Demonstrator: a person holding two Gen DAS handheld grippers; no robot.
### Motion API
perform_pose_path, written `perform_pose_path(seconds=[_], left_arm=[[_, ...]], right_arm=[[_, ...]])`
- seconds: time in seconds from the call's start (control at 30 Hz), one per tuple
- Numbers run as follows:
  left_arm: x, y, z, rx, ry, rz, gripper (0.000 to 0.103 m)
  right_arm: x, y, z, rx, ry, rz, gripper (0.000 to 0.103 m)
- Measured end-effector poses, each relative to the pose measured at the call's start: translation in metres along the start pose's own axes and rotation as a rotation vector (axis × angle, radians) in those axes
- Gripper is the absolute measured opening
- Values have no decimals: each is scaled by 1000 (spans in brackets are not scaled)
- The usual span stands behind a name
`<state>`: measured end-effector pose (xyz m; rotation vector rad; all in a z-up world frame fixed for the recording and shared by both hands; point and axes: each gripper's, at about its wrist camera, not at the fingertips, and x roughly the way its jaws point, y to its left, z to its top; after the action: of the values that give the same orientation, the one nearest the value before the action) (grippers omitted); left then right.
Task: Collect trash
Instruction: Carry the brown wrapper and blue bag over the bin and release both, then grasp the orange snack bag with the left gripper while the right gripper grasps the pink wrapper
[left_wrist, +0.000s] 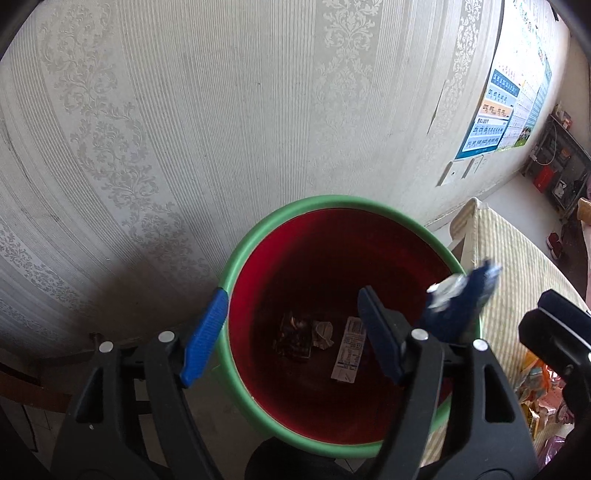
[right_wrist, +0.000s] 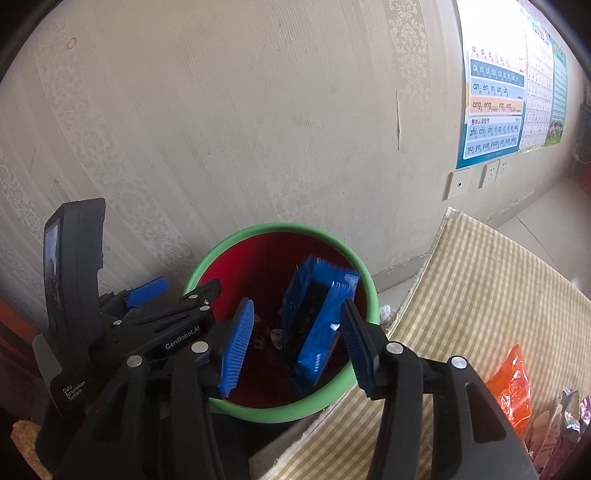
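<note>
A bin with a green rim (left_wrist: 236, 266) and red inside stands against the wall; it also shows in the right wrist view (right_wrist: 207, 258). Scraps of paper and a white label (left_wrist: 349, 349) lie at its bottom. My left gripper (left_wrist: 291, 334) is open and empty over the bin's left side. My right gripper (right_wrist: 295, 341) is open over the bin. A blue wrapper (right_wrist: 317, 325) hangs loose between its fingers, inside the bin's mouth. The same wrapper (left_wrist: 458, 306) looks blurred in the left wrist view.
A yellow checked cloth (right_wrist: 480, 295) covers the surface right of the bin. An orange packet (right_wrist: 511, 387) and other wrappers (left_wrist: 543, 398) lie on it. The patterned wall (left_wrist: 184, 129) is close behind, with a poster (right_wrist: 495, 107) and sockets (right_wrist: 491, 171).
</note>
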<state>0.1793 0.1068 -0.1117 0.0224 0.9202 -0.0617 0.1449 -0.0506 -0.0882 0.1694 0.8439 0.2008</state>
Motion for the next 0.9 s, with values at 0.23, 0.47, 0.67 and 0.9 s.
perform_pose_path(seconds=[0.23, 0.47, 0.67, 0.9], left_arm=[[-26, -8, -10, 42, -52, 22, 75], [-56, -24, -31, 61, -71, -2, 75], [-74, -57, -55, 134, -72, -43, 75], [-72, -97, -87, 231, -19, -87, 75]], right_arm=[[-41, -6, -11, 9, -60, -15, 56], [-97, -32, -49, 61, -96, -70, 57], [-132, -68, -100, 140, -83, -162, 59], [-137, -149, -152, 349, -45, -298, 59]])
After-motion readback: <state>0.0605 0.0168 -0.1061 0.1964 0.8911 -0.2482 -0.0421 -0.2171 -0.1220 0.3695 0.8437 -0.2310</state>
